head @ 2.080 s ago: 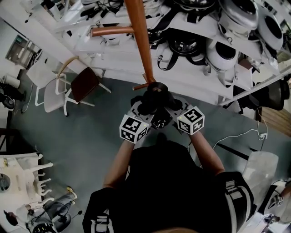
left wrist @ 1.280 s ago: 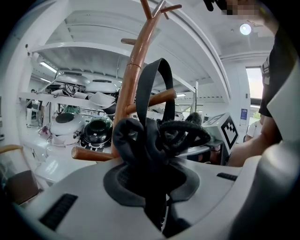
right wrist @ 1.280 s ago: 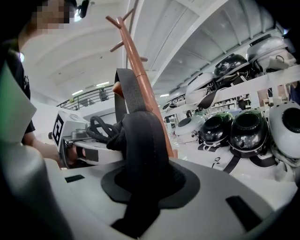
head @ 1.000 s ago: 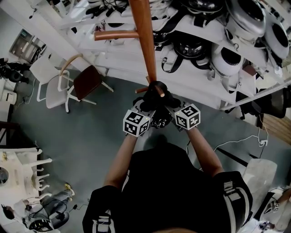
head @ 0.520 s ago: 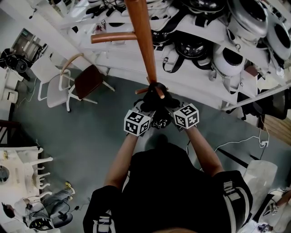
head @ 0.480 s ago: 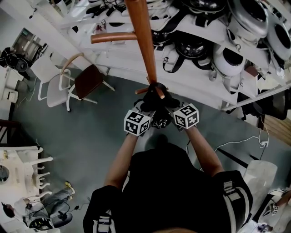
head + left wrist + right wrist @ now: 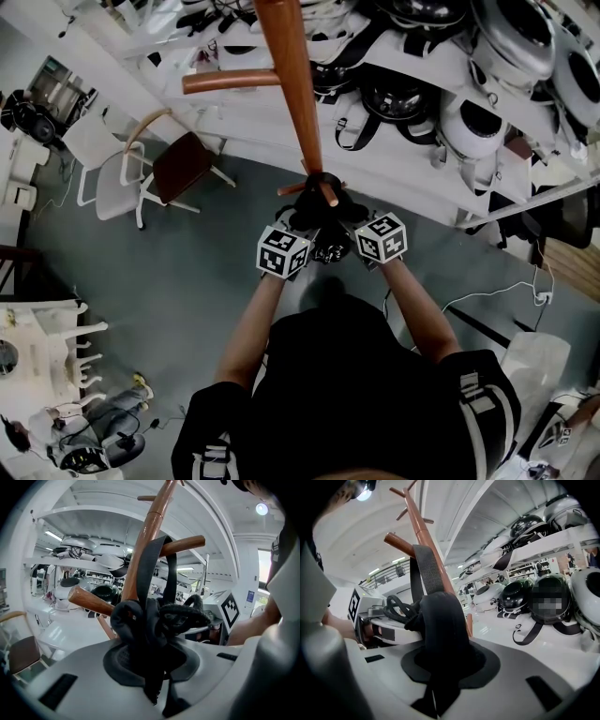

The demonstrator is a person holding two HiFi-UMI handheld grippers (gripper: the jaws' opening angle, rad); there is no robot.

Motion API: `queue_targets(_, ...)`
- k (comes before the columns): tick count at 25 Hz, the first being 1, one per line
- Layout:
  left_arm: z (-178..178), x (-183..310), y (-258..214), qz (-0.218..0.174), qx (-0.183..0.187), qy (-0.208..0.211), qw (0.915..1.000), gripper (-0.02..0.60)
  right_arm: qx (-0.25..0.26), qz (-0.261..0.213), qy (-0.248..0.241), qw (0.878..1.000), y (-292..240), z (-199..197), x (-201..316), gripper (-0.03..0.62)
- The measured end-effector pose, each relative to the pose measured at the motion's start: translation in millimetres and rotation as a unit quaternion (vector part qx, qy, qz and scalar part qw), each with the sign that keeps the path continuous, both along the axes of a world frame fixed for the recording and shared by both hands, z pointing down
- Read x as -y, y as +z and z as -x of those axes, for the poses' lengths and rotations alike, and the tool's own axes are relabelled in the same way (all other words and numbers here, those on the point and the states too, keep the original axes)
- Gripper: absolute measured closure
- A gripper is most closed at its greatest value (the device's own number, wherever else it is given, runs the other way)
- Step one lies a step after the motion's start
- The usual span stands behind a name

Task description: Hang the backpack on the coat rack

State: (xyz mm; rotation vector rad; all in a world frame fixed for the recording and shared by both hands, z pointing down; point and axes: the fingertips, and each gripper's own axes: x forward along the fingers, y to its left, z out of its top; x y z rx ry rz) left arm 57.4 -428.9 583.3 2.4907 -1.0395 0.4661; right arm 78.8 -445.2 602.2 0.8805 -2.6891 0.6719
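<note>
The left tool [image 7: 149,637] clamps bunched black backpack strap [image 7: 151,569] — it's looped over a wooden coat rack peg [image 7: 187,544].

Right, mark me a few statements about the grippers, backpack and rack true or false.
1. The left gripper is shut on the black fabric backpack. True.
2. The right gripper is open and empty. False: it clamps the backpack too.
3. A black strap lies over a peg of the brown wooden coat rack. True.
4. The white shelves hold books. False: they hold round helmets.
</note>
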Motion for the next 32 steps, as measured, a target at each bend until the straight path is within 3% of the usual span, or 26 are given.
queue_targets(11,5,4,17,0.015,0.005,-0.004,0.9999,0.494,-0.003,0.016,-0.008,1.0,17,3,5,0.484)
queue_targets(21,12,5,24,-0.003,0.026,-0.012,0.9996,0.464,-0.01,0.016,-0.008,1.0,24,5,7,0.465)
queue_targets(32,23,-1,25,-0.012,0.006,-0.025,0.9996,0.408,-0.001,0.003,0.021,1.0,28,2,10,0.419)
